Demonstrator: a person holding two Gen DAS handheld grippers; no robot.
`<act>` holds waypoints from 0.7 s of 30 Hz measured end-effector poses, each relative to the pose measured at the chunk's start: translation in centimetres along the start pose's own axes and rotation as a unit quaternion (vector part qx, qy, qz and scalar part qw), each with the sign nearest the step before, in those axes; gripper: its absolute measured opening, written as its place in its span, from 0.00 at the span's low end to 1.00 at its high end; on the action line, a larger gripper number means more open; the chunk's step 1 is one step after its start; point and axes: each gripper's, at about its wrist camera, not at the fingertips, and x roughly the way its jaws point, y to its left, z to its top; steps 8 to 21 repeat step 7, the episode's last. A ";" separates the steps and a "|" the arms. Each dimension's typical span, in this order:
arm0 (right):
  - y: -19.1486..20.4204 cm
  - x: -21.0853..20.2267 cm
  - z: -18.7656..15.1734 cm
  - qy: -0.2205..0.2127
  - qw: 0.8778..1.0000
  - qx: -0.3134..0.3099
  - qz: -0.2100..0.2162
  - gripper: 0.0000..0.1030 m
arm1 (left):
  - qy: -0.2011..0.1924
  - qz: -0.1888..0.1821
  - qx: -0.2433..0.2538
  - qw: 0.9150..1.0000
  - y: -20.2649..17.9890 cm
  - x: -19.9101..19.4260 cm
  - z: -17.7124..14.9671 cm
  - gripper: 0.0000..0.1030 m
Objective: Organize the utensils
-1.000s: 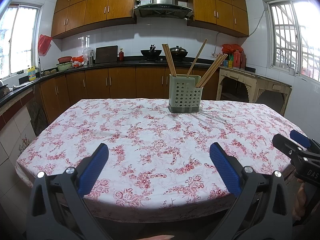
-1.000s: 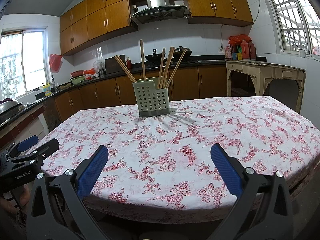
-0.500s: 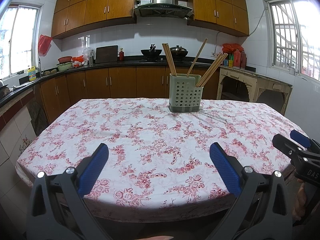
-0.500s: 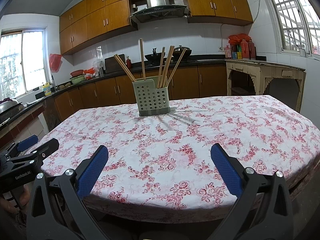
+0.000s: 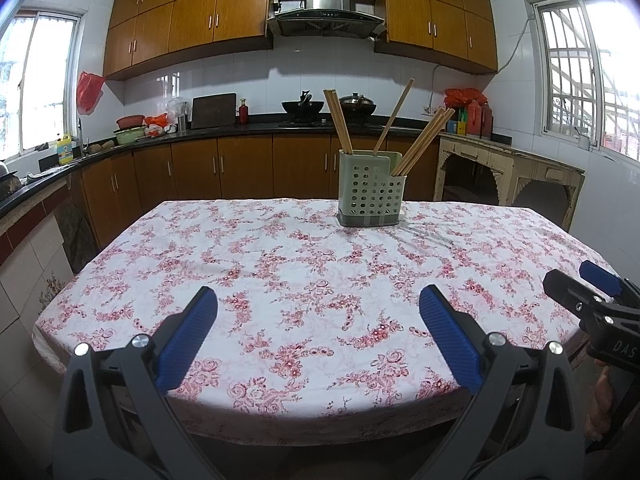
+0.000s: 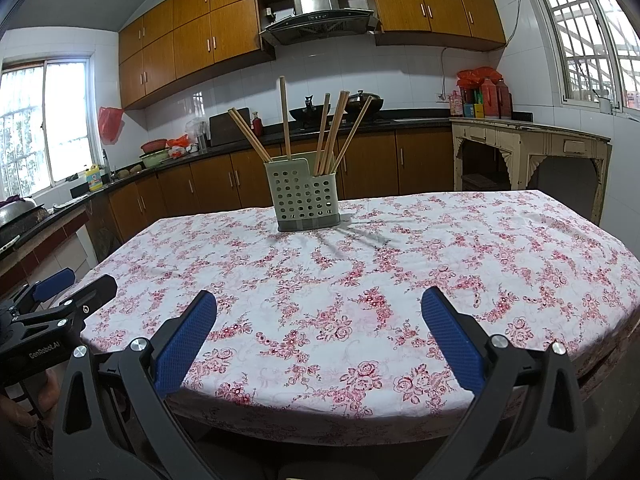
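Observation:
A pale green perforated utensil holder [image 5: 371, 195] stands upright at the far side of the table, with several wooden chopsticks [image 5: 421, 142] leaning out of its two compartments. It also shows in the right wrist view [image 6: 305, 198] with its chopsticks [image 6: 330, 134]. My left gripper [image 5: 318, 334] is open and empty, low over the table's near edge. My right gripper [image 6: 319, 336] is open and empty, also at the near edge. Each gripper shows at the side of the other's view: the right gripper [image 5: 588, 286] and the left gripper [image 6: 66, 286].
The table wears a white cloth with red flowers [image 5: 304, 264]. Kitchen counters with wooden cabinets [image 5: 192, 168] run behind and to the left. A cream side table [image 5: 512, 172] stands at the back right.

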 end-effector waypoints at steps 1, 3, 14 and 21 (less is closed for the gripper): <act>-0.1 -0.1 -0.1 0.000 1.000 0.000 0.000 0.98 | 0.000 0.000 0.000 1.000 0.0 0.0 0.0 0.96; 0.0 0.0 0.0 0.000 1.000 0.000 0.000 0.98 | 0.001 -0.001 -0.001 1.000 0.1 -0.1 0.0 0.96; -0.1 -0.1 -0.2 -0.001 1.000 0.000 0.000 0.98 | 0.002 -0.001 0.000 1.000 0.0 -0.1 0.1 0.96; -0.1 -0.1 -0.2 -0.001 1.000 0.000 0.000 0.98 | 0.002 -0.001 0.000 1.000 0.0 -0.1 0.1 0.96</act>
